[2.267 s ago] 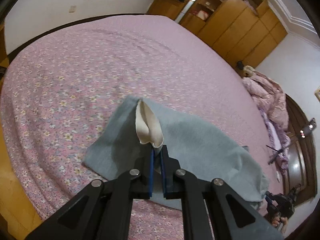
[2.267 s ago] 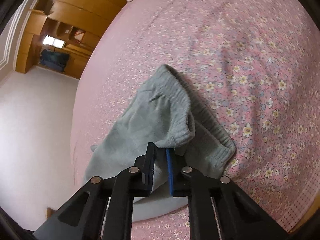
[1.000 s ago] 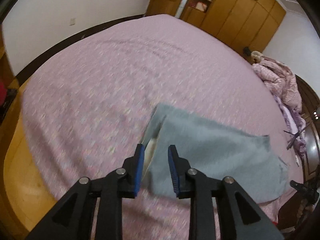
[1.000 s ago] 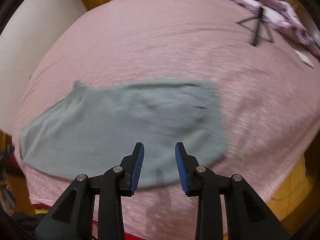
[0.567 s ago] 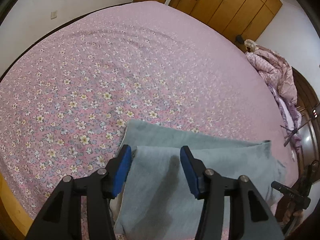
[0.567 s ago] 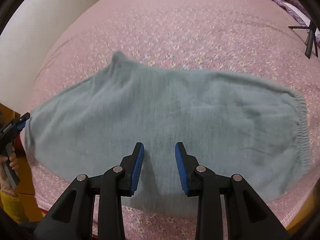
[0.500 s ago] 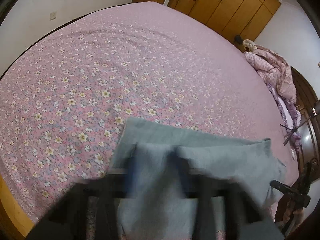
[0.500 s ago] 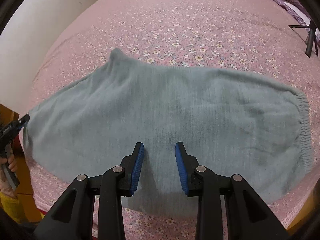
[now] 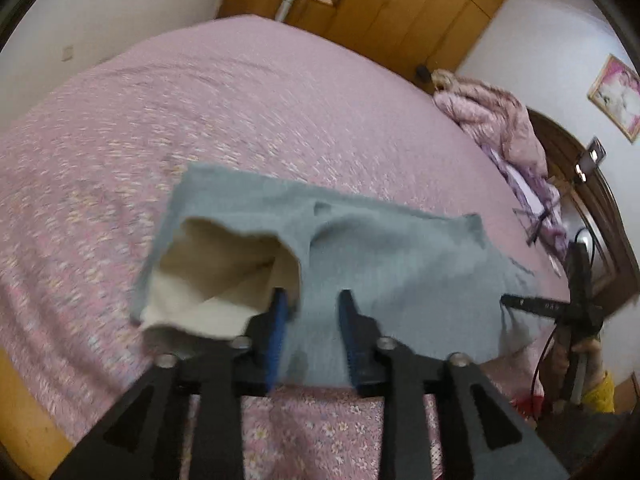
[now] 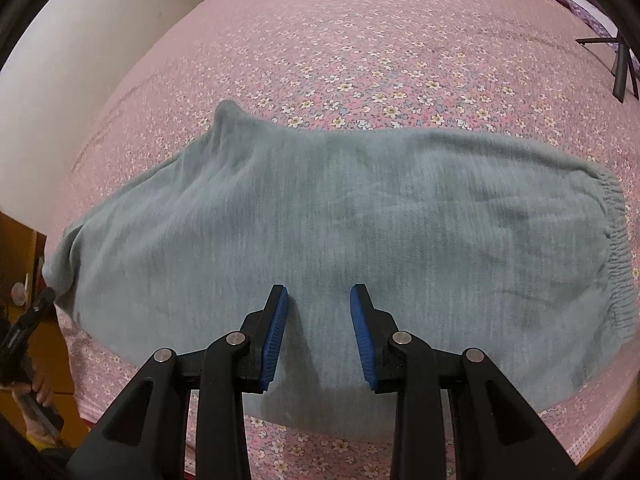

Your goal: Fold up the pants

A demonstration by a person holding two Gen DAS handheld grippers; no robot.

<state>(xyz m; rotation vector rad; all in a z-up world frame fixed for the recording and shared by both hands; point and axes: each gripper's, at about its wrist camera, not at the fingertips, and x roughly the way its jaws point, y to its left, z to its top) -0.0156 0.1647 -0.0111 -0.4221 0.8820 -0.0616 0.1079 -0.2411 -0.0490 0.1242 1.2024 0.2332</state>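
Observation:
Grey-blue pants (image 10: 360, 220) lie flat across the pink flowered bed (image 10: 400, 40), with the elastic waistband (image 10: 618, 248) at the right and the leg ends at the left. My right gripper (image 10: 319, 320) hovers open over the near middle of the pants, holding nothing. In the left wrist view the pants (image 9: 400, 256) stretch away to the right. Their leg opening gapes and shows cream lining (image 9: 224, 264). My left gripper (image 9: 311, 320) is open at that hem, and its left pad (image 9: 276, 328) is against the raised edge. This view is blurred.
Wooden wardrobes (image 9: 400, 12) stand beyond the bed, and a pink quilt heap (image 9: 492, 116) lies at its far right. A tripod (image 10: 620, 64) rests on the bedspread at the back right. The bed's near edge and wooden floor (image 9: 24, 412) lie below the left gripper.
The left gripper has shifted at the leg hem and its jaws stand closer together. The hem now gapes, showing cream lining. The right gripper has barely moved.

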